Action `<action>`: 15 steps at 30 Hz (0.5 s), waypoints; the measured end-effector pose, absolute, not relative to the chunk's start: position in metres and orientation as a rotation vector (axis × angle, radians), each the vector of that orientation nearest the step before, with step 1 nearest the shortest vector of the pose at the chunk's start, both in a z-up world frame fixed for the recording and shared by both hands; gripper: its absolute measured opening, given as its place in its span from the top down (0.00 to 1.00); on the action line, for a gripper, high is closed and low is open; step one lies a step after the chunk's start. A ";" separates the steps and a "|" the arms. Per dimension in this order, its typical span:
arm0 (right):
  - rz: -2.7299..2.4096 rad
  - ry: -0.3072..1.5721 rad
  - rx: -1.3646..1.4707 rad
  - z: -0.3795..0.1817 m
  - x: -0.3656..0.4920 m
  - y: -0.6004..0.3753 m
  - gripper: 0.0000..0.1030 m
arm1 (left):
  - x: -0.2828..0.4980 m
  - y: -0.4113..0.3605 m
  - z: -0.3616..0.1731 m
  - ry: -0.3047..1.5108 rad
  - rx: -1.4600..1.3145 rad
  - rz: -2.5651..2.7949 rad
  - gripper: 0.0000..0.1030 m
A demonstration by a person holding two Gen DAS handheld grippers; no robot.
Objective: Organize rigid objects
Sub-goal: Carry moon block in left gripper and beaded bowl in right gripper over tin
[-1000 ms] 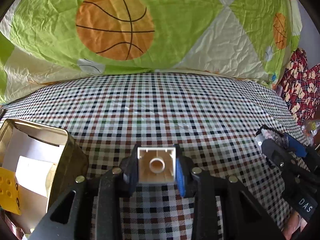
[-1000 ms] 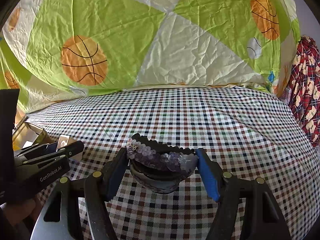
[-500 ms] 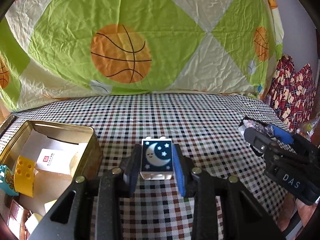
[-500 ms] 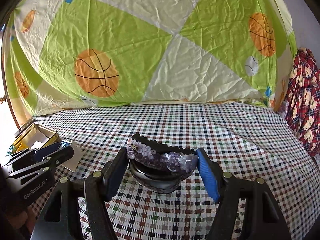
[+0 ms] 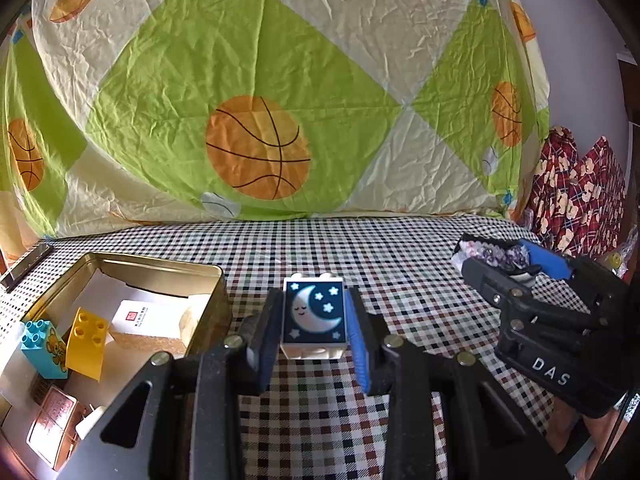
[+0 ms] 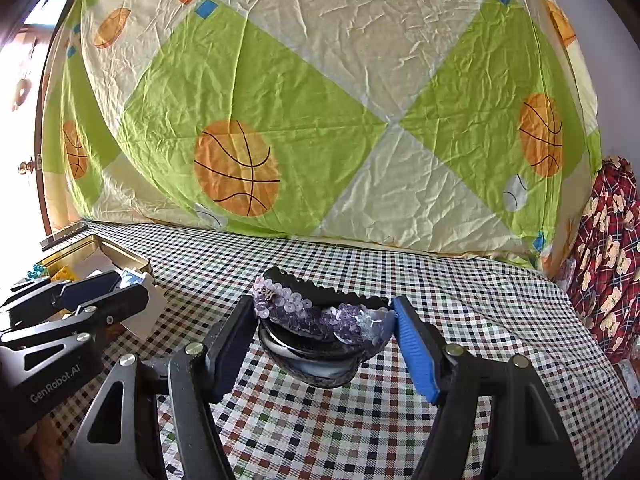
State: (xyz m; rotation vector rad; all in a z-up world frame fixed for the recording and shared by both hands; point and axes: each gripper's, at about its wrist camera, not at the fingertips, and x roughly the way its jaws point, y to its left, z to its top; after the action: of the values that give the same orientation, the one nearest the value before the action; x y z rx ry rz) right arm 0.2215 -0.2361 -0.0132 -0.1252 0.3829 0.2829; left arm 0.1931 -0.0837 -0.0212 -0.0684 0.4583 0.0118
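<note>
My left gripper (image 5: 314, 320) is shut on a white toy brick with a dark blue moon-and-stars face (image 5: 314, 314), held above the checked cloth just right of an open gold tin (image 5: 120, 266). The tin holds a yellow brick (image 5: 86, 342), a blue brick (image 5: 42, 344) and a white card. My right gripper (image 6: 324, 332) is shut on a black hair clip covered in purple sequins (image 6: 320, 316), held above the cloth. The right gripper (image 5: 508, 260) also shows in the left wrist view, and the left gripper (image 6: 120, 288) in the right wrist view.
A green and cream quilt with basketball prints (image 5: 260, 148) is piled along the back of the checked cloth (image 5: 360, 248). Red patterned fabric (image 5: 580, 192) lies at the far right. A dark flat strip (image 5: 24, 266) lies behind the tin.
The left gripper has risen and turned the brick, so its moon face shows instead of its hollow underside. More of the tin has come into view. The right gripper has lifted with the hair clip.
</note>
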 end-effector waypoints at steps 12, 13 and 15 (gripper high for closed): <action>0.277 0.311 -0.121 -0.008 0.198 -0.233 0.32 | 0.162 -0.081 -0.016 0.378 -0.062 0.012 0.70; 0.278 0.307 -0.122 -0.008 0.197 -0.232 0.32 | 0.159 -0.080 -0.015 0.370 -0.060 0.012 0.70; 0.277 0.297 -0.123 -0.007 0.194 -0.232 0.32 | 0.155 -0.079 -0.014 0.359 -0.059 0.009 0.70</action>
State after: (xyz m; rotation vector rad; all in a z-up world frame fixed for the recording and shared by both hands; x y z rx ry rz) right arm 0.1935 -0.2317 -0.0074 -0.1234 0.2972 0.2774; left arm 0.1551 -0.0791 -0.0143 -0.0591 0.3595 0.0094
